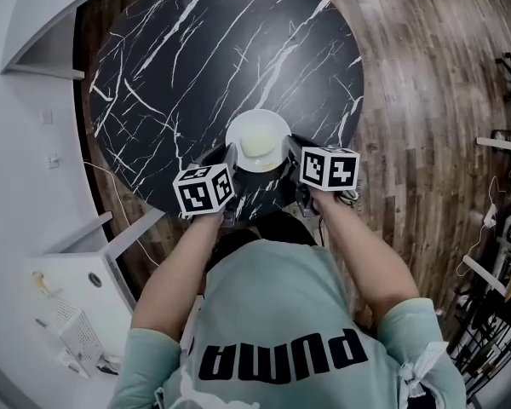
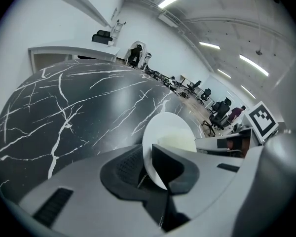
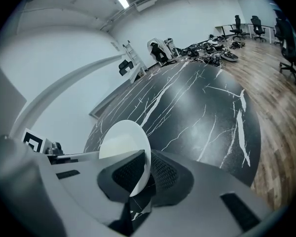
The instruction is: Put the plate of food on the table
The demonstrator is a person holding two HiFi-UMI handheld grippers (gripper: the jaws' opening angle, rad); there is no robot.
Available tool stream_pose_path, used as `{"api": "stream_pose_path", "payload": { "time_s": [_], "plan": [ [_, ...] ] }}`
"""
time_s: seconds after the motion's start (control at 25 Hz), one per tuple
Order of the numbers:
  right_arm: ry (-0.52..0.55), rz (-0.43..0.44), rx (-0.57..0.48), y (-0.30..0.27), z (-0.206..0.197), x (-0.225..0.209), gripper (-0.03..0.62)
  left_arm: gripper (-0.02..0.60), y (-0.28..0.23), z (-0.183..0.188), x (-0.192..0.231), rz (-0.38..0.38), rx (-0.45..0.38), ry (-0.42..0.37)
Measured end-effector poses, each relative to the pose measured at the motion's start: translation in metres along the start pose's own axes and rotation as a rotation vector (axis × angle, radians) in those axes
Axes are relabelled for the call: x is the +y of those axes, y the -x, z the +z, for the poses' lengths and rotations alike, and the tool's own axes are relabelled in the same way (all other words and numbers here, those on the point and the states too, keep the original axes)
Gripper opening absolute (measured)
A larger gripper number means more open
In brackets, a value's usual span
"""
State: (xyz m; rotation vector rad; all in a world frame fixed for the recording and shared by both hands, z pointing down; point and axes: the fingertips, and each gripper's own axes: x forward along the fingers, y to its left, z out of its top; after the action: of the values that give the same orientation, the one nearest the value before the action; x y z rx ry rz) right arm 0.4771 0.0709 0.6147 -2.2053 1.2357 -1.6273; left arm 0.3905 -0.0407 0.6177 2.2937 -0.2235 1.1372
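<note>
Head view: plate (image 1: 258,119) over marble table (image 1: 196,58), wooden floor (image 1: 426,100).

The plate (image 1: 243,126) is over the table's (image 1: 196,58) near edge, straight before the person (image 1: 281,313), with the food (image 1: 257,146) on its middle. The left gripper (image 1: 229,158) is at the plate's left rim and the right gripper (image 1: 289,152) at its right rim, each with the rim between its jaws. The floor (image 1: 426,100) lies right of the table, a counter (image 1: 47,58) left.
</note>
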Motion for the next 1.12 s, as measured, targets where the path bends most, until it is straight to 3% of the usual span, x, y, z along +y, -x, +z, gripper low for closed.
{"api": "stream_pose_path", "payload": {
  "time_s": [0.52, 0.76, 1.04, 1.12],
  "plan": [
    [0.036, -0.066, 0.008, -0.012, -0.008, -0.013, 0.040, 0.057, -0.018, -0.010, 0.004, 0.015, 0.006, -0.032],
    [0.063, -0.076, -0.009, -0.017, -0.010, -0.016, 0.040, 0.064, -0.026, -0.012, 0.005, 0.034, 0.015, -0.087],
    [0.094, -0.117, -0.090, -0.001, -0.003, -0.026, 0.043, 0.066, -0.007, -0.001, 0.014, 0.061, -0.061, -0.107],
    [0.123, -0.139, -0.130, 0.012, -0.002, -0.027, 0.043, 0.034, 0.005, 0.000, 0.013, 0.063, -0.094, -0.127]
  ]
}}
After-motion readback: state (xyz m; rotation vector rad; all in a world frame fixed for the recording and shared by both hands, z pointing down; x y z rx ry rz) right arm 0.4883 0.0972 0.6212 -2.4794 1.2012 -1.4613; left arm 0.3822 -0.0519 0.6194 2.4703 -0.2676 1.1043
